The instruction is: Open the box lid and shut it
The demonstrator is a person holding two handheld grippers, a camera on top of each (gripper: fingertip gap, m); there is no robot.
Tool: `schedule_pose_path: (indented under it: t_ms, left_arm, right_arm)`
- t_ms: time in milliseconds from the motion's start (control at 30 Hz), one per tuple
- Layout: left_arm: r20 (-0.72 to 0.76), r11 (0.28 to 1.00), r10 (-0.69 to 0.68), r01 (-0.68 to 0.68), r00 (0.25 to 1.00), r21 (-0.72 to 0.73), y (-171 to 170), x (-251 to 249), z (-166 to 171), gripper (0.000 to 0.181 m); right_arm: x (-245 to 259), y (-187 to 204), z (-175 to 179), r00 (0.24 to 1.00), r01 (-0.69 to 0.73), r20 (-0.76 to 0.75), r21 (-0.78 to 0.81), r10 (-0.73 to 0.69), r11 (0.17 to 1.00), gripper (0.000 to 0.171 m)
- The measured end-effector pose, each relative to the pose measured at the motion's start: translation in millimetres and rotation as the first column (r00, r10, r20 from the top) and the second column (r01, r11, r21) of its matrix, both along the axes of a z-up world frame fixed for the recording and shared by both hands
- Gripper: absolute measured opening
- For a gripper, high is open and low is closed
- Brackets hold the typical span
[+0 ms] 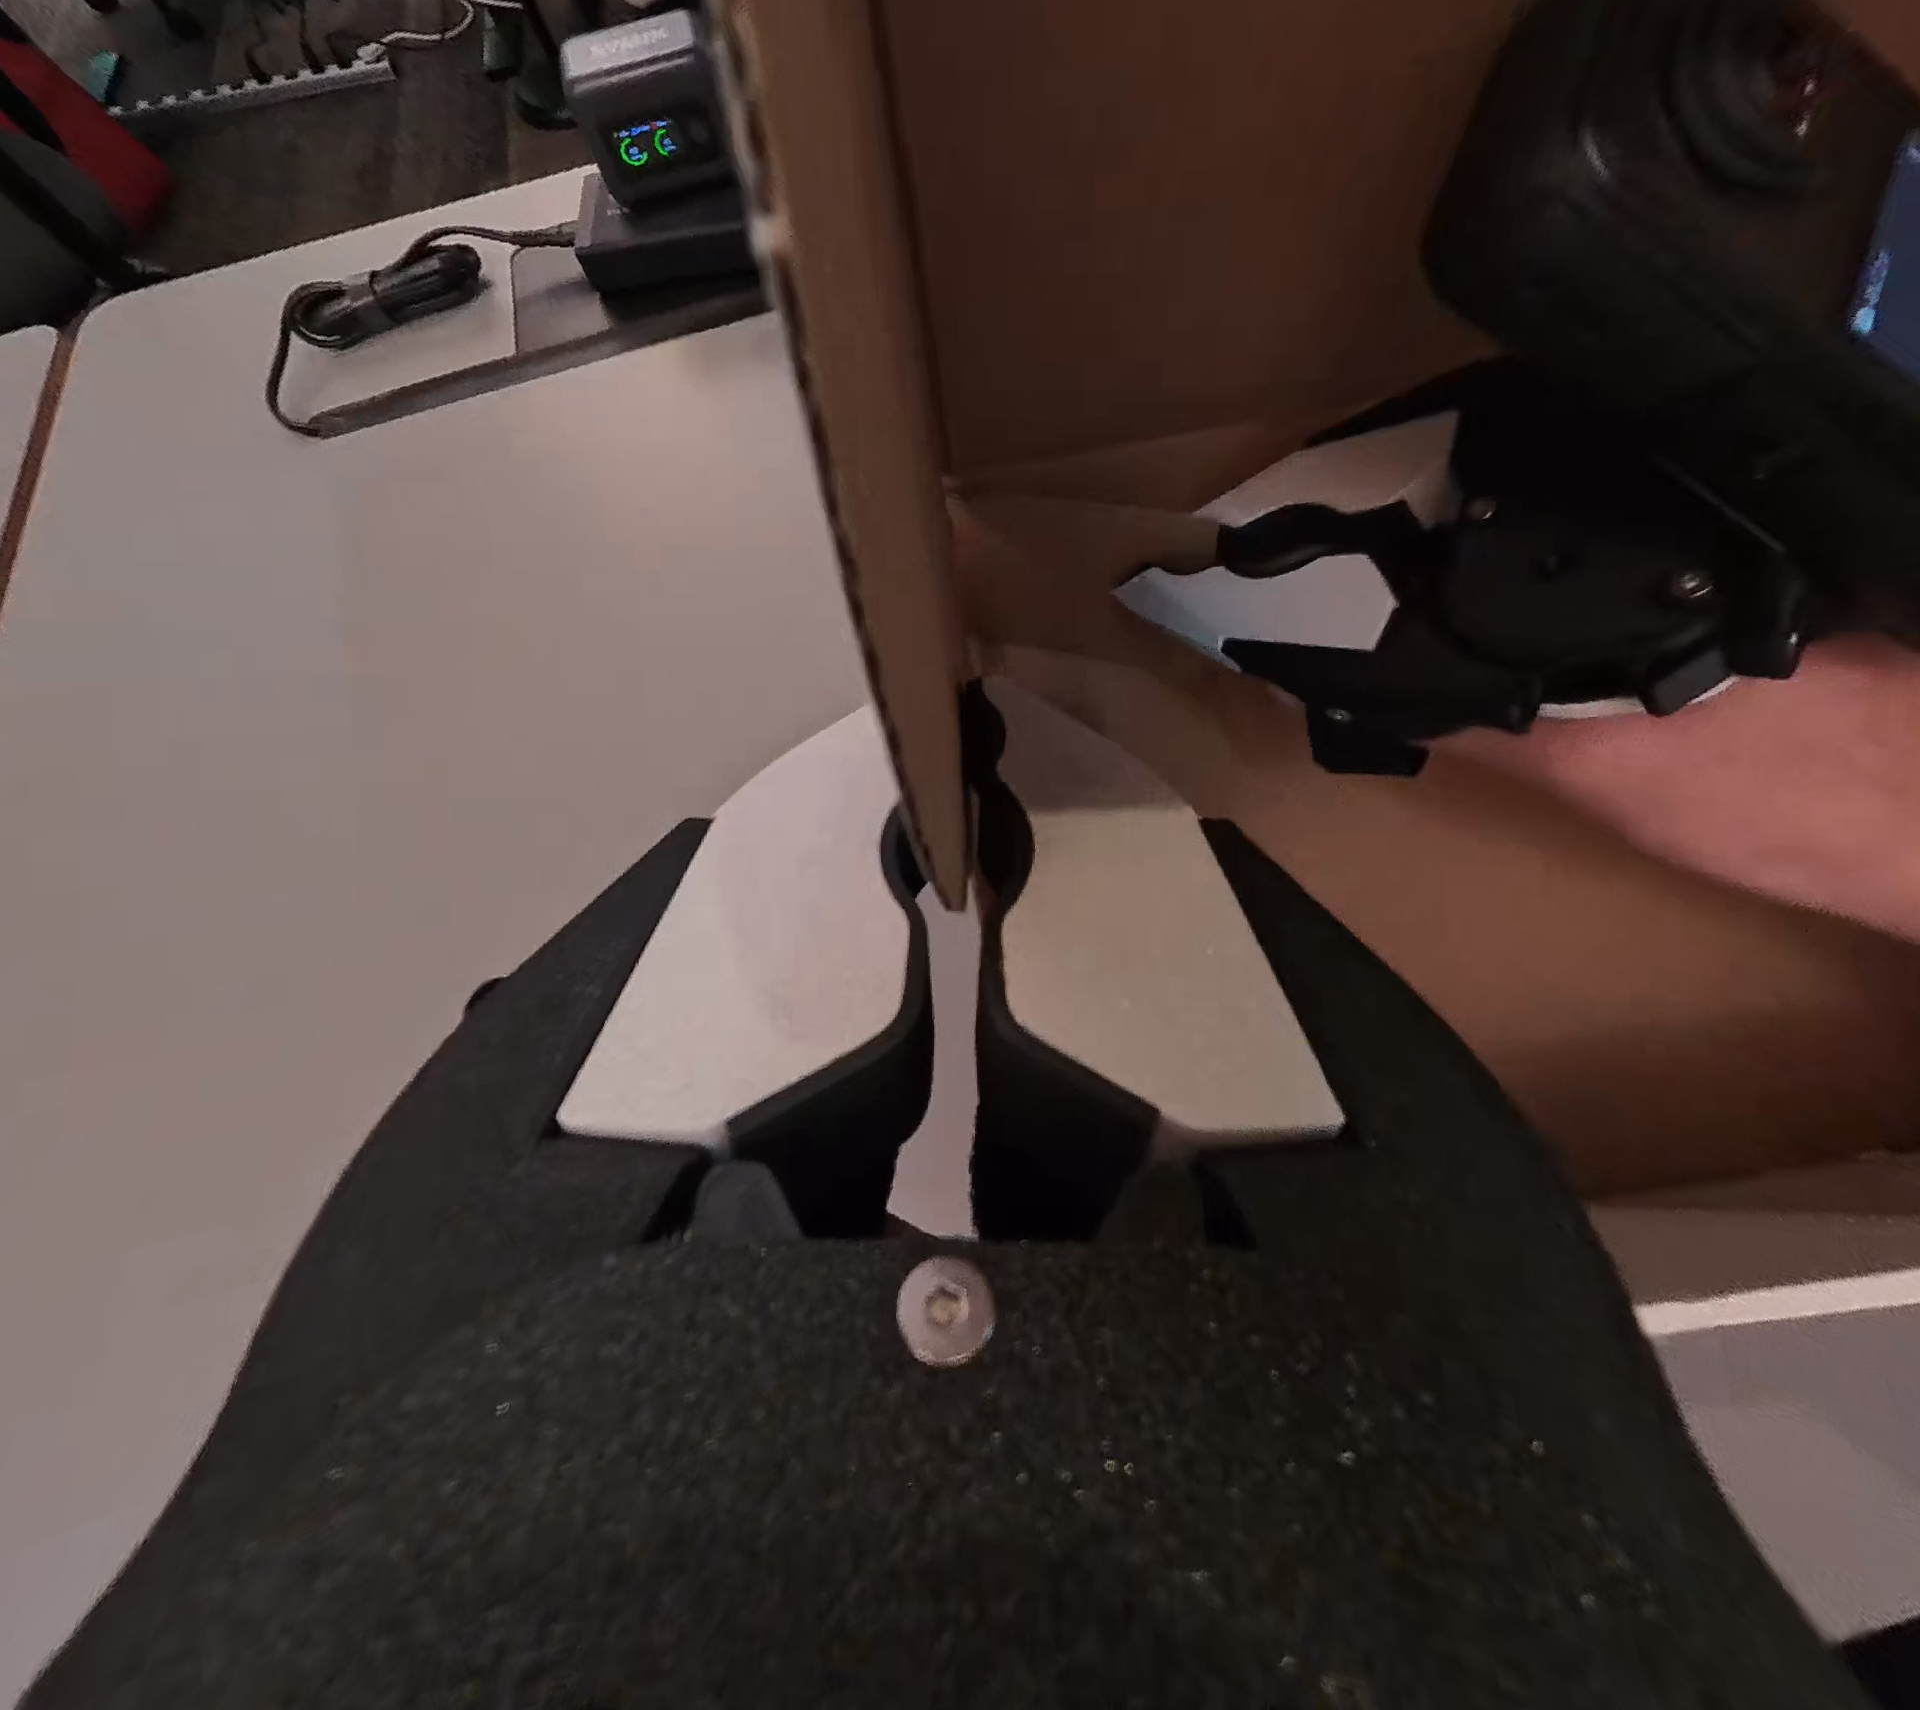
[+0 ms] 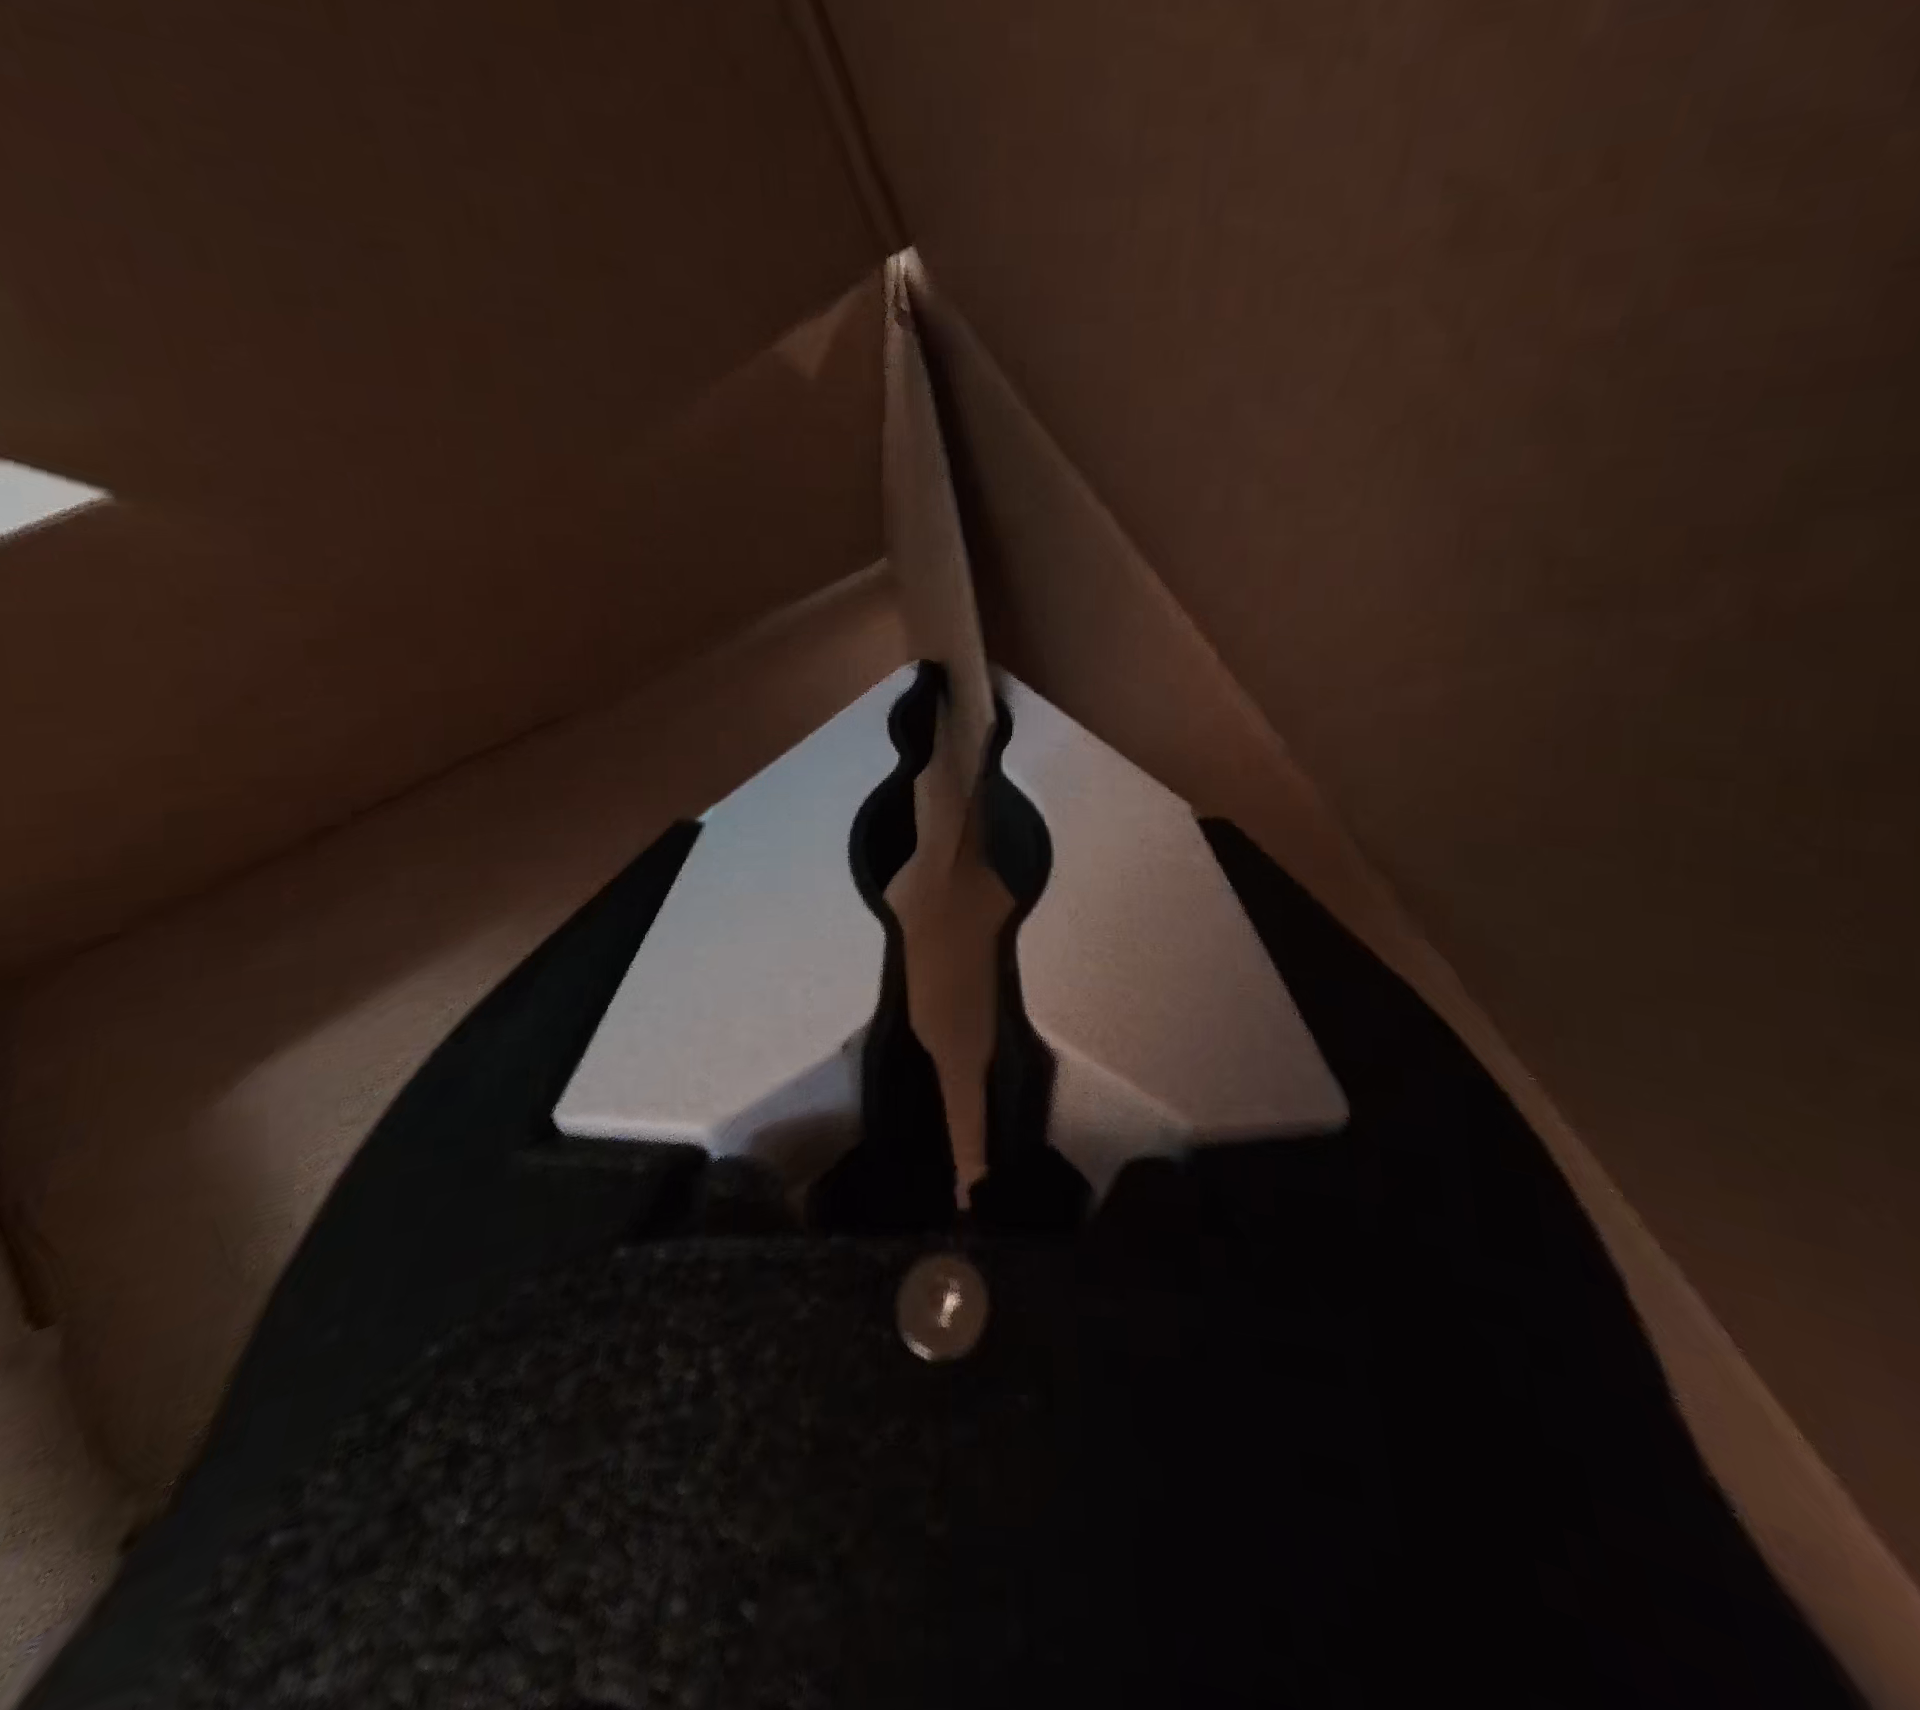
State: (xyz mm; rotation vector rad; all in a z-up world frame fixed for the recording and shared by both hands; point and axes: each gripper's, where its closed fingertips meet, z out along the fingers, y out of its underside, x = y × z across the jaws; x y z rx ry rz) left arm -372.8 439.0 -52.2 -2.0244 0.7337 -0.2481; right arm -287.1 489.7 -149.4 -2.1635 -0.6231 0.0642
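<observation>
Both wrist views look forward along their own jaws, very close on brown cardboard (image 1: 1143, 154); left view catches the right gripper (image 1: 1236, 595) beyond, right of its jaws

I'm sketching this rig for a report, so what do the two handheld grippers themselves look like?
Both are matte black. The left gripper has two slim fingers with wavy, scalloped inner edges, a speckled, grainy base plate and one silver hex screw. The right gripper looks the same, and the left view shows a black camera mounted above it.
</observation>
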Motion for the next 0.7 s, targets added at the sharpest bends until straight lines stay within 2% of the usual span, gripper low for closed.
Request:
schedule_pose_path:
  t_ms: [100, 200, 267, 333, 433, 500, 533, 600, 667, 700]
  left_arm:
    - [0.002, 1.0, -0.001, 0.001, 1.0, -0.005, -2, -1, -1, 0.001]
    - [-0.003, 1.0, -0.004, 0.004, 1.0, 0.001, -3, 0, -3, 0.001]
    - [-0.008, 1.0, -0.002, 0.002, 1.0, 0.009, -6, 1, -6, 0.001]
    - [-0.015, 1.0, -0.003, 0.004, 1.0, 0.016, -9, 1, -10, 0.002]
    - [-0.025, 1.0, -0.006, 0.006, 1.0, 0.017, -14, -1, -16, 0.002]
    - [-0.028, 1.0, -0.003, 0.004, 1.0, 0.018, -16, -2, -20, 0.002]
    - [-0.03, 1.0, -0.002, 0.003, 1.0, 0.019, -17, -2, -21, 0.002]
    - [-0.036, 1.0, -0.001, 0.001, 0.999, 0.022, -20, -3, -25, 0.002]
    - [-0.043, 1.0, -0.001, 0.002, 0.999, 0.026, -23, -3, -28, 0.002]
    - [-0.047, 0.999, -0.002, 0.004, 0.999, 0.032, -24, -3, -29, 0.002]
  right_arm:
    - [-7, -7, 4, 0.991, -0.103, 0.087, 0.051, 0.099, 0.993, 0.006]
    - [-5, -27, 27, 0.955, -0.186, 0.255, 0.123, 0.15, 0.975, 0.023]
    - [-8, -57, 54, 0.936, -0.231, 0.309, 0.172, 0.17, 0.958, 0.031]
    - [-16, -104, 96, 0.95, -0.251, 0.256, 0.274, 0.181, 0.928, 0.033]
    - [5, -184, 172, 0.991, -0.129, 0.081, 0.474, 0.103, 0.871, 0.032]
    - [52, -226, 210, 0.991, 0.07, -0.134, 0.541, 0.004, 0.838, 0.032]
    - [84, -241, 220, 0.966, 0.194, -0.25, 0.551, -0.061, 0.812, 0.031]
    - [152, -253, 211, 0.902, 0.404, -0.364, 0.512, -0.235, 0.758, 0.032]
    - [184, -242, 170, 0.882, 0.458, -0.311, 0.392, -0.354, 0.798, 0.047]
    - [186, -234, 155, 0.885, 0.449, -0.296, 0.344, -0.358, 0.825, 0.05]
